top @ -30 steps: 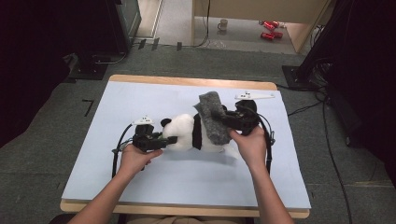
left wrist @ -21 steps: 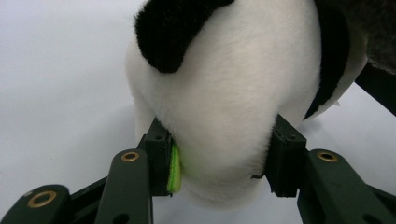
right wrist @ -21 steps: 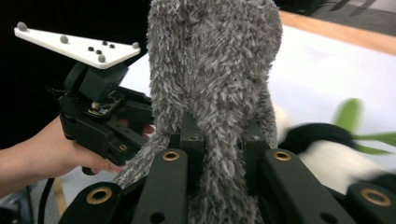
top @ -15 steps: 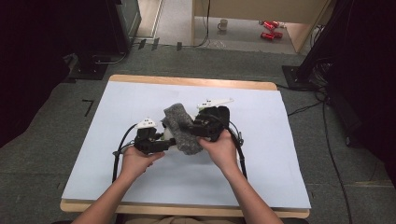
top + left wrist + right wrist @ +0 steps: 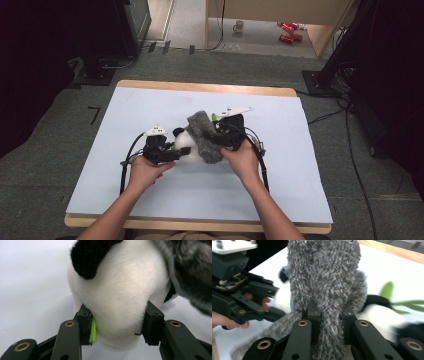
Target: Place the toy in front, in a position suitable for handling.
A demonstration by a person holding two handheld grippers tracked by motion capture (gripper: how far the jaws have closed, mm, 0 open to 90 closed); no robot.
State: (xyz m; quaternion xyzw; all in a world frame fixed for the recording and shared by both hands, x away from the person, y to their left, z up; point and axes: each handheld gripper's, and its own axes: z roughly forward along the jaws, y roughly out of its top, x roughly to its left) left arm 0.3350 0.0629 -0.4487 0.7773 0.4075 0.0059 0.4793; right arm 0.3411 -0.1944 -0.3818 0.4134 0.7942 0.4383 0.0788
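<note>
A black-and-white panda plush (image 5: 184, 144) lies in the middle of the table. My left gripper (image 5: 174, 152) is shut on its white head (image 5: 120, 292), one pad pressing in on each side. A green felt piece (image 5: 93, 330) is pinched at the left pad. A grey fuzzy cloth (image 5: 204, 136) is draped over the panda from the right. My right gripper (image 5: 219, 139) is shut on that cloth (image 5: 322, 277), which stands up between its jaws (image 5: 329, 315). Behind the cloth are the panda's white body (image 5: 379, 315) and a green leaf (image 5: 387, 290).
A white sheet (image 5: 150, 100) covers the wooden table (image 5: 200, 87), with free room around the plush. On the floor beyond are a mug (image 5: 239, 25), red cans (image 5: 290, 28) and black stands (image 5: 100, 65) at left and right. Cables (image 5: 350, 150) trail right.
My right gripper has carried the grey cloth left and down, from the panda's body onto its head. The left hand and the panda have stayed put.
</note>
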